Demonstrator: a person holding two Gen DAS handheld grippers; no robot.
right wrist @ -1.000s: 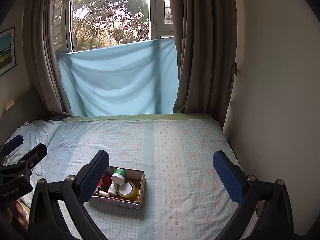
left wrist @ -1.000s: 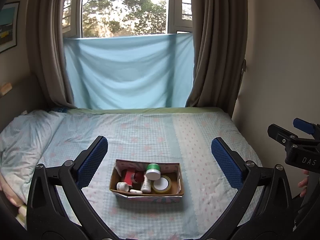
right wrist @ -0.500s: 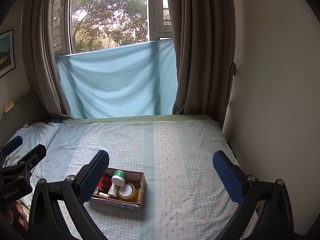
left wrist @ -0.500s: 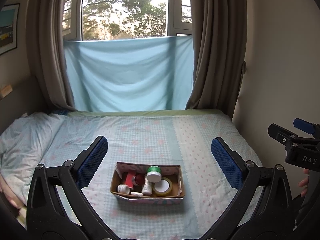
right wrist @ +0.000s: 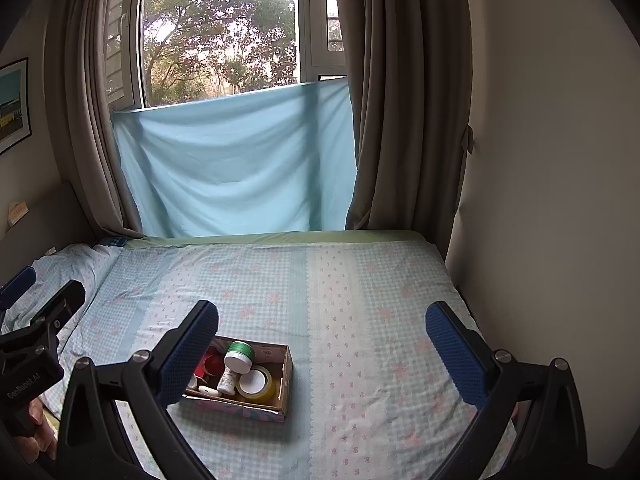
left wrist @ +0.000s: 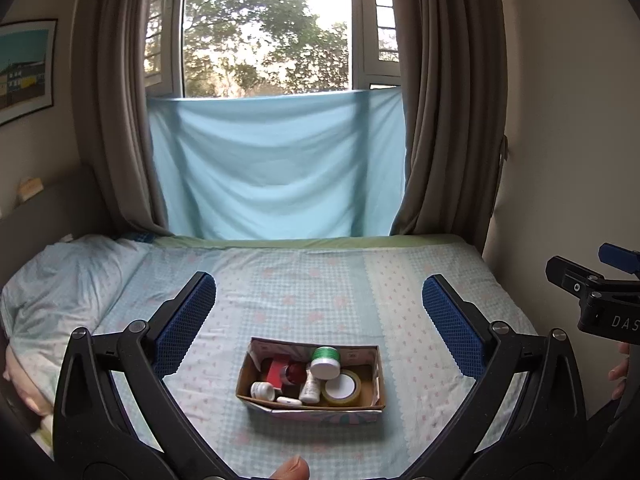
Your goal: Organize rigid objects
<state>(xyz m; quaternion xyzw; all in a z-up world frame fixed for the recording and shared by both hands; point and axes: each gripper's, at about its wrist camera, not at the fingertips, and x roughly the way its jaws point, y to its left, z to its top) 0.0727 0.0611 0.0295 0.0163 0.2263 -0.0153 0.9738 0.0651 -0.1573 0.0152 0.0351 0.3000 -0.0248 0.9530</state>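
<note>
An open cardboard box [left wrist: 378, 376] sits on the bed and also shows in the right wrist view [right wrist: 286, 376]. Inside lie a green-lidded white jar [left wrist: 325, 362], a tape roll [left wrist: 342, 387], a red box [left wrist: 276, 372], a red round item [left wrist: 295, 372], a white bottle [left wrist: 311, 389] and a small white jar [left wrist: 262, 390]. My left gripper [left wrist: 316, 320] is open and empty, held above and in front of the box. My right gripper [right wrist: 320, 344] is open and empty, to the right of the box [right wrist: 286, 376].
The bed [left wrist: 304, 280] has a light checked cover. A pillow [left wrist: 60, 280] lies at the left. Curtains [left wrist: 448, 120] and a blue cloth [left wrist: 276, 168] hang at the window behind. A wall [right wrist: 552, 160] runs along the right side.
Both grippers have tilted or drawn back slightly, so the box sits a little lower in both views. Both stay open and empty.
</note>
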